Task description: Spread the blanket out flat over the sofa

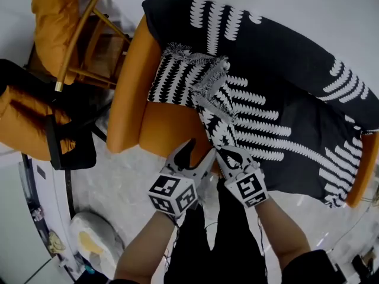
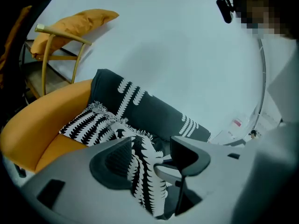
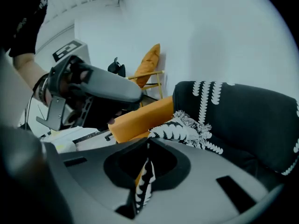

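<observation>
A black blanket (image 1: 284,99) with white fern patterns lies over the orange sofa (image 1: 127,99), covering its back and right side. Near the left arm it is bunched, showing a white underside and fringe. From that bunch a twisted strip runs down to the front edge. My right gripper (image 1: 228,154) is shut on that strip, and a sliver of blanket shows between its jaws (image 3: 145,171). Just to its left, my left gripper (image 1: 200,152) stands open. The blanket strip (image 2: 145,171) passes between the left gripper's (image 2: 152,155) jaws, and the pads do not press on it.
A wooden chair with an orange cushion (image 1: 65,28) stands behind the sofa's left arm. A black chair with an orange cushion (image 1: 29,117) is further left. A white rounded object (image 1: 95,235) sits on the floor. The person's black-clad legs (image 1: 219,241) are against the sofa's front.
</observation>
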The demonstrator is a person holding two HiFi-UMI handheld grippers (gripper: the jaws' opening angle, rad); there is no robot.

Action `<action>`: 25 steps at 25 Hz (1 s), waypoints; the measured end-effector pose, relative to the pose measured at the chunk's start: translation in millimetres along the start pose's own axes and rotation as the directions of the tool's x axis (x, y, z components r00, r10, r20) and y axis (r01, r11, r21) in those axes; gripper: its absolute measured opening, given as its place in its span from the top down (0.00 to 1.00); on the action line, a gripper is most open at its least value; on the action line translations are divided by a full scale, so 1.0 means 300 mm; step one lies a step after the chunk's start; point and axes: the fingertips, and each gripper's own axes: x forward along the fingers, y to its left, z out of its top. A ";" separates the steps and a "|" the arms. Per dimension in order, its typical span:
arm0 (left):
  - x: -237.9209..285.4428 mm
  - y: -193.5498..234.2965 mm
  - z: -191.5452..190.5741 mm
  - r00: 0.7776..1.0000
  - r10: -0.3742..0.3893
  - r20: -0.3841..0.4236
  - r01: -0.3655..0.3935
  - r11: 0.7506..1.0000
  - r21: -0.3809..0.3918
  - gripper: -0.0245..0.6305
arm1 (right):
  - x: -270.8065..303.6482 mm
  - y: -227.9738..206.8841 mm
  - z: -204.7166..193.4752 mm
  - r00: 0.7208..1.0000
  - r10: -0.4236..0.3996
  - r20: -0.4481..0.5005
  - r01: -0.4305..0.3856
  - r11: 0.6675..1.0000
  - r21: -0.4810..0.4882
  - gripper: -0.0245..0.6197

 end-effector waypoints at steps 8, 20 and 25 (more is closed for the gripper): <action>0.064 0.064 -0.008 0.997 0.024 -0.069 -0.031 0.995 -0.094 0.52 | -0.071 0.086 0.091 0.997 0.066 0.033 -0.060 0.985 -0.165 0.94; 0.070 0.099 -0.012 0.996 -0.026 -0.080 -0.004 0.937 -0.350 0.50 | -0.124 0.179 0.176 0.992 0.116 0.043 -0.098 0.951 -0.294 0.94; 0.036 0.123 0.009 0.998 0.028 -0.063 -0.047 0.947 -0.319 0.84 | -0.117 0.189 0.167 0.988 0.146 0.052 -0.127 0.953 -0.274 0.94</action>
